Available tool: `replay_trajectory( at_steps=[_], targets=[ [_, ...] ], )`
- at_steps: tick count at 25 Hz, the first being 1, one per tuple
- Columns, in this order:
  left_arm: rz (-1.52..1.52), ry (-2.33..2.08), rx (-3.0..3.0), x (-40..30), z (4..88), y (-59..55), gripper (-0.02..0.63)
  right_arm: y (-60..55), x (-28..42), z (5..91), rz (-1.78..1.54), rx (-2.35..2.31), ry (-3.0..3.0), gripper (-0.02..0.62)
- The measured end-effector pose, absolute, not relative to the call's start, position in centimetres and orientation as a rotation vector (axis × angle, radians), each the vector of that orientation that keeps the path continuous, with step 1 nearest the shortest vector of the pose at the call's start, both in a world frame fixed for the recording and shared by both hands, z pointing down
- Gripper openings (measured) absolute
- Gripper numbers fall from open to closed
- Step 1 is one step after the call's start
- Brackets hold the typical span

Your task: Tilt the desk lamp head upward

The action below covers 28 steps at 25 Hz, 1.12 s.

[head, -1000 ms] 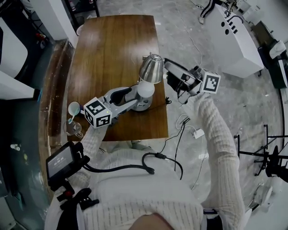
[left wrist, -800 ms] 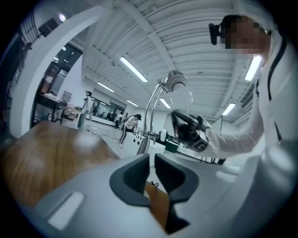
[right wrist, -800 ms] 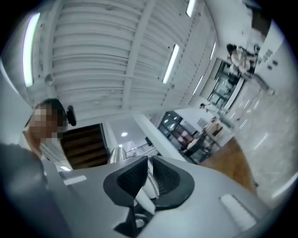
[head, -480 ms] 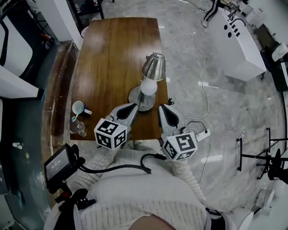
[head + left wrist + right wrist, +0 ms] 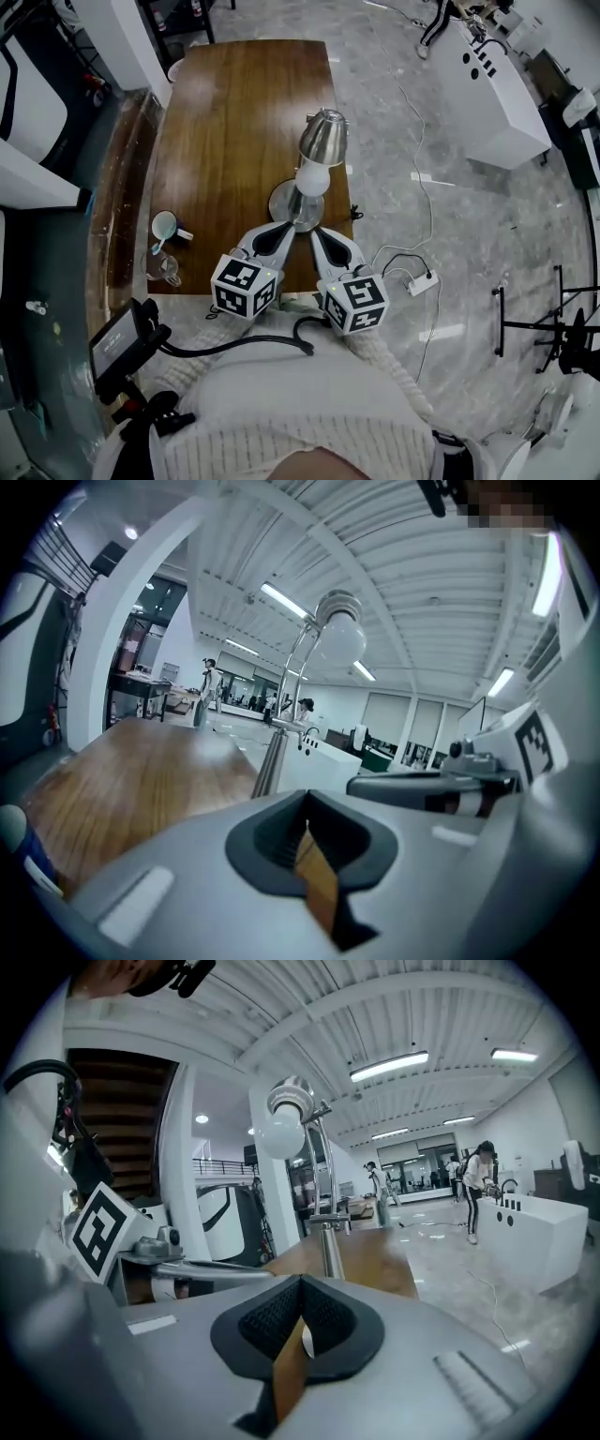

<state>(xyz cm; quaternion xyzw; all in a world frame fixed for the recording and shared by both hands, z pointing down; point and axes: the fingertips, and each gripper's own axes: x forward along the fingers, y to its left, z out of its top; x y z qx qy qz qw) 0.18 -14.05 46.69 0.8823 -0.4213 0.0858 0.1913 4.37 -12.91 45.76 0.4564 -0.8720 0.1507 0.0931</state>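
Note:
The desk lamp stands on the wooden table [image 5: 234,112] near its right edge. It has a shiny metal head [image 5: 324,137], a white bulb [image 5: 312,178] below the head and a round base [image 5: 284,202]. My left gripper [image 5: 285,229] and right gripper [image 5: 314,232] lie side by side at the table's front edge. Their tips point at the base and stop just short of it. Both are shut with nothing between the jaws. From the left gripper [image 5: 307,799] view the bulb [image 5: 340,640] tops a thin stem [image 5: 268,766]. Ahead of the right gripper [image 5: 301,1283] in its own view stands the bulb [image 5: 281,1134].
A blue-and-white cup [image 5: 165,225] and a clear glass [image 5: 159,268] stand at the table's front left corner. A power strip [image 5: 420,281] and cables lie on the marble floor to the right. A white counter [image 5: 492,84] stands at the far right.
My right gripper left the lamp head and came down to the table's front edge. The left gripper let go of the lamp base and drew back. Both jaws have shut.

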Motion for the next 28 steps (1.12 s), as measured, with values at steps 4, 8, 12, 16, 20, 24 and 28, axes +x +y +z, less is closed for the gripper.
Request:
replay_trajectory(
  at_steps=[4, 8, 12, 16, 20, 24, 28],
  targets=[
    [0.246, -1.193, 2.492, 0.2, 46.5, -14.2, 0.008, -13.1, 4.5, 46.0, 0.462, 1.362, -2.574, -0.012],
    [0.258, -1.191, 2.498, 0.2, 46.6, -14.1, 0.008, -13.1, 4.2, 46.2, 0.469, 1.346, -2.572, -0.011],
    [0.264, -1.176, 2.496, 0.2, 46.7, -13.9, 0.008, -12.9, 4.0, 46.5, 0.488, 1.326, -2.566, -0.009],
    [0.258, -1.155, 2.488, 0.2, 46.7, -13.6, 0.008, -12.6, 4.0, 46.9, 0.512, 1.314, -2.556, -0.009],
    [0.270, -1.132, 2.503, 0.5, 46.7, -13.4, 0.008, -12.6, 4.0, 46.8, 0.500, 1.310, -2.548, -0.009],
    [0.272, -1.133, 2.517, 0.6, 46.6, -13.3, 0.008, -12.5, 4.0, 47.0, 0.499, 1.298, -2.538, -0.009],
    [0.300, -1.137, 2.544, 0.6, 46.8, -13.2, 0.008, -12.6, 3.9, 47.3, 0.510, 1.290, -2.533, -0.009]
  ],
)
